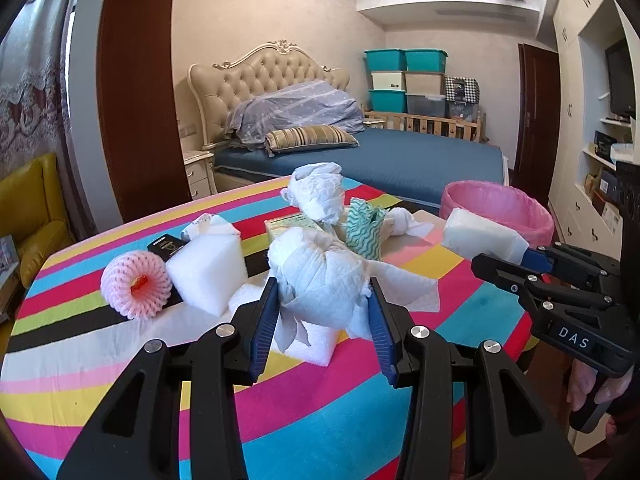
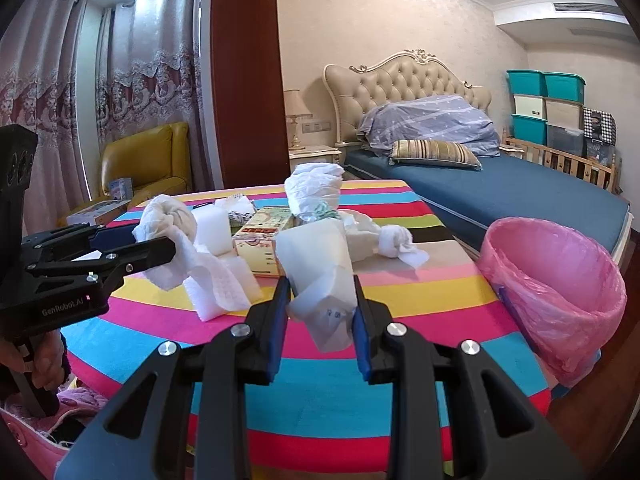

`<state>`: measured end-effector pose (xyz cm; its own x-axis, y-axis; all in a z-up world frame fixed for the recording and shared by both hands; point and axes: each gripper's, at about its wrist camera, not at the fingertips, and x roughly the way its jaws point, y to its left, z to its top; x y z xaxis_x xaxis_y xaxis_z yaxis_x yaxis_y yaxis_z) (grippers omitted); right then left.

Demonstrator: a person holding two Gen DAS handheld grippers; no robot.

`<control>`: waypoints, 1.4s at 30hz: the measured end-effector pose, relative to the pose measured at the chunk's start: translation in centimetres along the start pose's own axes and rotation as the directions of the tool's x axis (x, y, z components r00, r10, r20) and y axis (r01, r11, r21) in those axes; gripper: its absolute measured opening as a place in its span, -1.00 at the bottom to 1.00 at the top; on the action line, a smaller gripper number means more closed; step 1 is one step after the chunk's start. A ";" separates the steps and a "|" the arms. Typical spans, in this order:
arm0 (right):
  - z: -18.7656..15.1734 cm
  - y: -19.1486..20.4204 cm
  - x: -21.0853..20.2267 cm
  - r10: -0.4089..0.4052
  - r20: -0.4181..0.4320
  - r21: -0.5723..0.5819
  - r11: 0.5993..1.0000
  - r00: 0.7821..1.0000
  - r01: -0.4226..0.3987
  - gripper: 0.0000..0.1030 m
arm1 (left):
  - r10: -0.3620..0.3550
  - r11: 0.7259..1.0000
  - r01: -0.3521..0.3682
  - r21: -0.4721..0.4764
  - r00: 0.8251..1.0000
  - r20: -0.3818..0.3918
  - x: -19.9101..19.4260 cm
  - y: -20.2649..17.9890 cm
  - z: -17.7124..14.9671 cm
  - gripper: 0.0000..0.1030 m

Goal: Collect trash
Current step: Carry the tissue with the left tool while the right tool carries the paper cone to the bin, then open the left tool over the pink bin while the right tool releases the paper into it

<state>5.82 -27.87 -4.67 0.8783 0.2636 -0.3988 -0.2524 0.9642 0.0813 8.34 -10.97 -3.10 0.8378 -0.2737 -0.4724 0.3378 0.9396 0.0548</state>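
A round table (image 1: 120,344) under a bright striped cloth fills the foreground of a bedroom, with a blue bed (image 1: 400,156) behind it. At the table's far right edge stands a bin lined with a pink bag (image 2: 560,280), its mouth open.

Trash is scattered across the middle of the table: white foam blocks (image 1: 208,268), a small printed carton (image 2: 260,244), a pink foam fruit net (image 1: 136,284), a green patterned cloth (image 1: 362,228) and several crumpled tissues.

The left claw (image 1: 324,308) is closed on a large wad of white paper towel (image 1: 320,276), which bulges between its blue pads and trails loose flaps. The right claw (image 2: 320,312) is closed on a crumpled white wrapper (image 2: 324,276), held clear of the table and near the bin.

Risks from here, as a judgement: the towel's hanging flaps could drag across the foam pieces and sweep them off the table. Either soft bundle could slip out if its grip is only on loose folds. A release short of the bin's rim would drop the wrapper on the floor, and a knock could collapse the bag's slack lip.
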 end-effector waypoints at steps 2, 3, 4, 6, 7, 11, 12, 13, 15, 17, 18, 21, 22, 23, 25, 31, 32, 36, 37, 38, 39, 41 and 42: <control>0.0 -0.2 -0.1 -0.007 0.002 0.002 1.000 1.000 0.007 -0.45 | -0.003 1.000 0.003 0.013 1.000 -0.005 0.4 -0.4 0.1 -0.18; 0.0 -0.2 -0.1 -0.011 0.003 0.003 1.000 1.000 0.011 -0.45 | -0.003 1.000 0.003 0.020 1.000 -0.007 0.6 -0.6 0.2 -0.18; 0.0 -0.4 -0.2 -0.015 0.005 0.007 1.000 1.000 0.015 -0.45 | -0.003 1.000 0.003 0.025 1.000 -0.008 0.8 -0.8 0.2 -0.18; 0.1 -0.8 -0.4 -0.027 0.008 0.010 1.000 1.000 0.027 -0.45 | -0.004 0.999 0.004 0.035 1.000 -0.009 1.1 -1.1 0.4 -0.18; 0.0 -1.0 -0.4 -0.034 0.009 0.011 0.999 0.999 0.034 -0.45 | -0.006 0.999 0.006 0.039 1.000 -0.010 1.3 -1.3 0.5 -0.18; 0.1 -2.3 -0.7 -0.078 0.008 0.018 0.997 0.997 0.078 -0.45 | -0.022 0.998 0.023 0.062 0.999 -0.025 2.4 -2.3 1.0 -0.17; 0.1 -2.6 -0.7 -0.094 0.006 0.019 0.995 0.996 0.094 -0.45 | -0.030 0.997 0.032 0.069 0.999 -0.031 2.8 -2.7 1.2 -0.17; 0.1 -3.1 -0.8 -0.115 0.006 0.022 0.993 0.993 0.115 -0.45 | -0.039 0.996 0.042 0.076 0.999 -0.035 3.2 -3.2 1.5 -0.17; 0.2 -3.9 -1.0 -0.152 0.010 0.024 0.988 0.988 0.152 -0.45 | -0.058 0.994 0.061 0.090 0.998 -0.039 3.7 -4.2 1.8 -0.17; 0.4 -4.9 -1.3 -0.196 0.011 0.027 0.980 0.981 0.196 -0.44 | -0.075 0.991 0.078 0.110 0.997 -0.035 4.2 -5.3 2.3 -0.17; 0.4 -5.6 -1.5 -0.223 0.010 0.029 0.975 0.975 0.222 -0.44 | -0.085 0.989 0.088 0.121 0.996 -0.032 4.5 -6.0 2.6 -0.17; 0.7 -7.4 -1.9 -0.289 0.008 0.030 0.957 0.957 0.289 -0.44 | -0.111 0.983 0.114 0.144 0.993 -0.031 5.4 -7.6 3.5 -0.17; 0.7 -8.1 -2.0 -0.318 0.007 0.032 0.948 0.948 0.318 -0.44 | -0.119 0.981 0.122 0.149 0.992 -0.030 5.8 -8.2 3.9 -0.17; 0.7 -8.8 -2.2 -0.340 0.006 0.033 0.940 0.940 0.340 -0.44 | -0.127 0.980 0.130 0.152 0.991 -0.030 6.2 -8.7 4.2 -0.17; 0.8 -10.3 -2.4 -0.388 0.006 0.035 0.921 0.922 0.387 -0.43 | -0.141 0.978 0.144 0.154 0.989 -0.032 7.0 -9.3 5.0 -0.17; 0.9 -14.8 -3.1 -0.483 0.002 0.046 0.875 0.875 0.483 -0.42 | -0.203 0.970 0.208 0.129 0.978 -0.051 10.4 -12.2 8.6 -0.17; 0.9 -15.3 -3.2 -0.491 0.002 0.046 0.870 0.871 0.490 -0.42 | -0.215 0.967 0.221 0.124 0.975 -0.057 11.1 -12.8 9.3 -0.16; 1.1 -17.7 -2.9 -0.516 -0.002 0.052 0.856 0.857 0.515 -0.38 | -0.243 0.960 0.251 0.123 0.967 -0.079 14.2 -15.3 11.3 -0.16; 1.3 -18.5 -2.6 -0.524 -0.004 0.054 0.851 0.852 0.523 -0.37 | -0.249 0.958 0.258 0.127 0.965 -0.085 14.8 -16.0 11.7 -0.16; 1.3 -19.0 -2.5 -0.529 -0.004 0.056 0.847 0.849 0.528 -0.36 | -0.250 0.956 0.260 0.134 0.964 -0.088 15.6 -16.8 12.2 -0.16; 1.4 -19.5 -2.4 -0.534 -0.005 0.060 0.844 0.846 0.533 -0.36 | -0.246 0.956 0.256 0.141 0.965 -0.087 16.4 -17.4 12.6 -0.16; 1.7 -20.7 -2.0 -0.537 -0.007 0.071 0.841 0.843 0.536 -0.35 | -0.250 0.955 0.261 0.140 0.964 -0.092 17.6 -18.5 13.3 -0.16; 1.9 -21.1 -1.8 -0.539 -0.007 0.074 0.840 0.842 0.538 -0.34 | -0.254 0.955 0.265 0.136 0.962 -0.097 18.3 -19.0 13.7 -0.15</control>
<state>10.32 -48.58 -3.96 0.8730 -0.2983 -0.3859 0.2909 0.9535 -0.0788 23.06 -36.66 -0.75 0.6788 -0.4819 -0.5540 0.6030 0.7964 0.0462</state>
